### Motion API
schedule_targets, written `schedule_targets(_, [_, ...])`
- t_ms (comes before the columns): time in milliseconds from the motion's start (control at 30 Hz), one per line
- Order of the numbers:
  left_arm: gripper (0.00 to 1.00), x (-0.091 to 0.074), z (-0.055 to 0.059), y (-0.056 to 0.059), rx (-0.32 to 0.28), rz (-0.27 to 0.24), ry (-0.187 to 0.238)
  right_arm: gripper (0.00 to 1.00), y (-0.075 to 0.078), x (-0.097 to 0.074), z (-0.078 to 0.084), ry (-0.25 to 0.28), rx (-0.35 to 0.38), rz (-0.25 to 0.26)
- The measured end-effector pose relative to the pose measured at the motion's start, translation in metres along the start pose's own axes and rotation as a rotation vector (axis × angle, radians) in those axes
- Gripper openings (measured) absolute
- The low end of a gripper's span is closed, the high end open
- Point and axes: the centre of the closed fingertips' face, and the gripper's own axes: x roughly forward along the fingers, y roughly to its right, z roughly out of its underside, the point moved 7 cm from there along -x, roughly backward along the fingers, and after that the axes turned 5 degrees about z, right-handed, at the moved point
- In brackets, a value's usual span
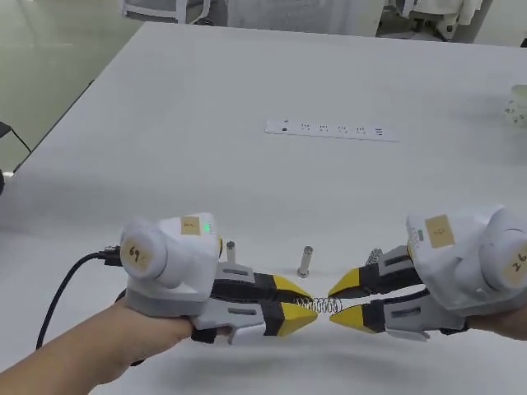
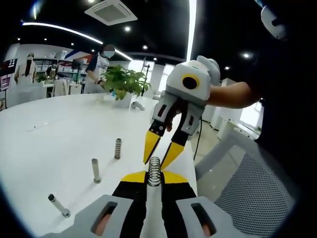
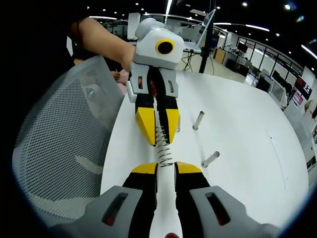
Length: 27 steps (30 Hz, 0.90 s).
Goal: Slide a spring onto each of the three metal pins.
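A spring (image 1: 323, 305) hung level above the table (image 1: 206, 164), well on the near side of the power strip (image 1: 332, 129). The left gripper (image 1: 311, 306) had its jaws clenched on one end of the coil, and the rest stuck out past the yellow tips. The right gripper (image 1: 331, 305) faced it tip to tip, jaws parted in a narrow V straddling the coil's free end; whether they touched it I could not tell. Between the power strip and the held spring stood a bare metal pin (image 1: 230, 251) and a second bare pin (image 1: 305, 262), upright and apart. Another spring (image 1: 375, 257) stood upright on the strip's near side, just behind the right gripper.
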Motion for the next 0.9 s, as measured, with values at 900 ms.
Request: schedule_targets(900, [0.01,-0.001,0.008,0.002,0.002,0.0,-0.032,0.07,0.0,-0.012,-0.029,0.076,-0.038,0.011])
